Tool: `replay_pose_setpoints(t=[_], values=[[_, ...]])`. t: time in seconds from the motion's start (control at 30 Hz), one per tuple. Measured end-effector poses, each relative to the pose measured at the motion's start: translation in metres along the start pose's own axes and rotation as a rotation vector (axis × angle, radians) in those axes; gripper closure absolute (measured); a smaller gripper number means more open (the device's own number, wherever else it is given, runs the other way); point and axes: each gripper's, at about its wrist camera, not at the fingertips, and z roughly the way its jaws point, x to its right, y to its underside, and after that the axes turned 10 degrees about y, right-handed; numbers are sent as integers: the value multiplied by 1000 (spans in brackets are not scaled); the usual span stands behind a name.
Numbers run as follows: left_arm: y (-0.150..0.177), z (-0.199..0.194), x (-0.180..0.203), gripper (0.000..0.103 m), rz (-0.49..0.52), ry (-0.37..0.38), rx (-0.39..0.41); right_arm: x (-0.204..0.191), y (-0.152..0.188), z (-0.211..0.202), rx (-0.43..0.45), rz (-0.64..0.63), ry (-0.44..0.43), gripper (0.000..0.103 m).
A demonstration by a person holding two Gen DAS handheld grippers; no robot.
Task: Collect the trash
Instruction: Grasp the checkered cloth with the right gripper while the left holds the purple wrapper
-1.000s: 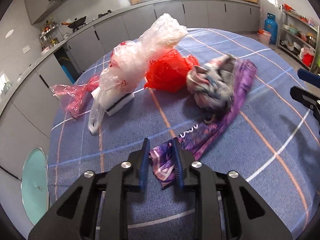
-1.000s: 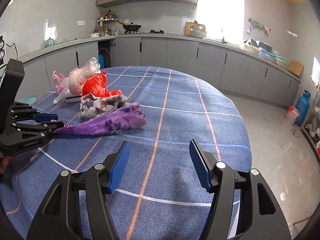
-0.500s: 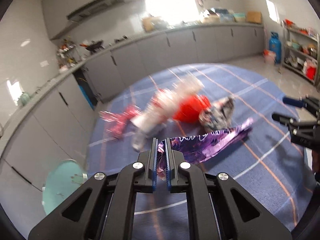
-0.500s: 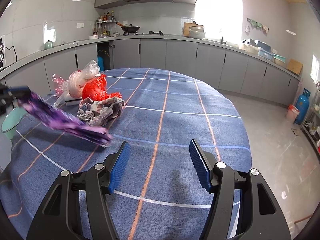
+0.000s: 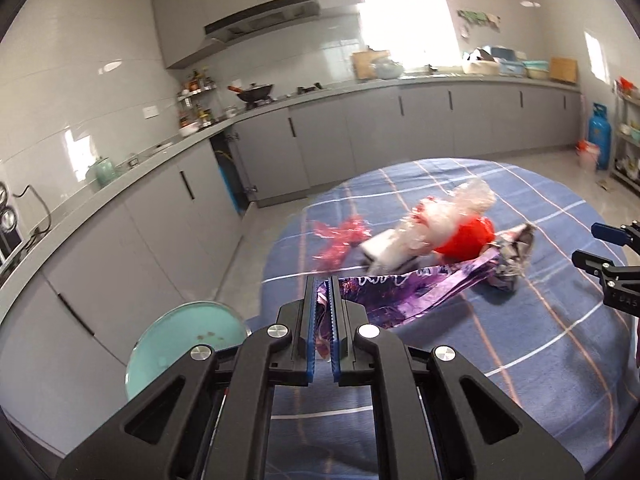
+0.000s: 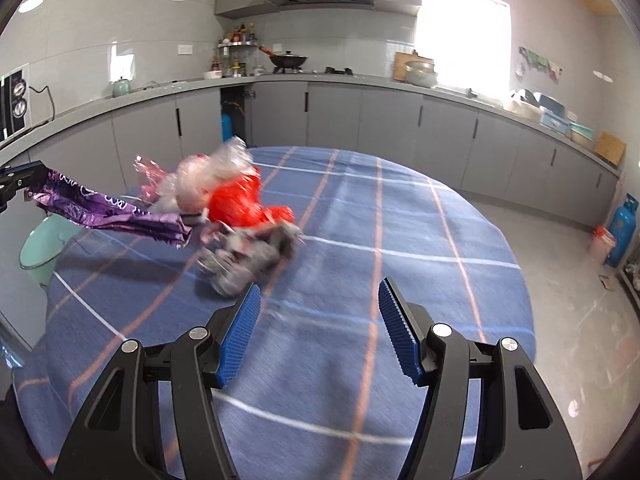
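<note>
The white script on your purple wrapper is too blurred to read; no other lettering is legible.

Motion-blurred grey crumpled wrapper

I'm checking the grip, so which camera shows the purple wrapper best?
The left wrist view: the left gripper is shut on the purple wrapper, with the pinch in close view. The right wrist view shows it whole, hanging above the table, but the grip sits at the frame edge.
</note>
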Motion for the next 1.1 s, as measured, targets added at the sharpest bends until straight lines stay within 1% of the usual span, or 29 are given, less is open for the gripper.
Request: replay_pose_setpoints(t=[0.13, 0.23, 0.37, 0.43, 0.5, 0.53, 0.57, 0.6, 0.63, 0.67, 0.7, 0.73, 0.8, 0.93, 1.1], values=[[1, -11, -13, 97, -19, -30, 23, -16, -16, 13, -8, -12, -6, 42], [2, -14, -25, 97, -43, -63, 33, -26, -28, 25, -31, -5, -42, 42], [4, -15, -39, 97, -69, -110, 42, -49, -40, 35, -52, -38, -73, 42], [5, -16, -45, 97, -86, -124, 48, -62, -41, 42, -85, -80, -72, 42], [5, -17, -49, 97, -94, -138, 58, -68, -39, 50, -115, -92, -67, 43], [5, -18, -50, 97, -95, -139, 59, -71, -37, 54, -138, -101, -65, 45], [4, -18, -51, 97, -96, -140, 61, -72, -36, 59, -165, -108, -69, 51], [4, -19, -52, 97, -99, -140, 64, -73, -35, 63, -188, -111, -76, 54], [4, -20, -52, 97, -100, -137, 66, -74, -34, 65, -201, -115, -76, 64], [4, -20, -51, 97, -98, -134, 65, -74, -33, 66, -214, -117, -85, 73], [4, -20, -51, 97, -98, -134, 67, -74, -33, 65, -211, -116, -89, 80], [4, -21, -51, 97, -99, -135, 69, -73, -32, 62, -205, -117, -95, 84], [5, -23, -53, 97, -102, -134, 71, -74, -32, 55, -187, -114, -106, 86], [5, -25, -58, 97, -107, -145, 73, -77, -36, 27, -116, -111, -121, 87], [5, -30, -66, 97, -122, -173, 83, -86, -54, -6, -10, -97, -175, 87]])
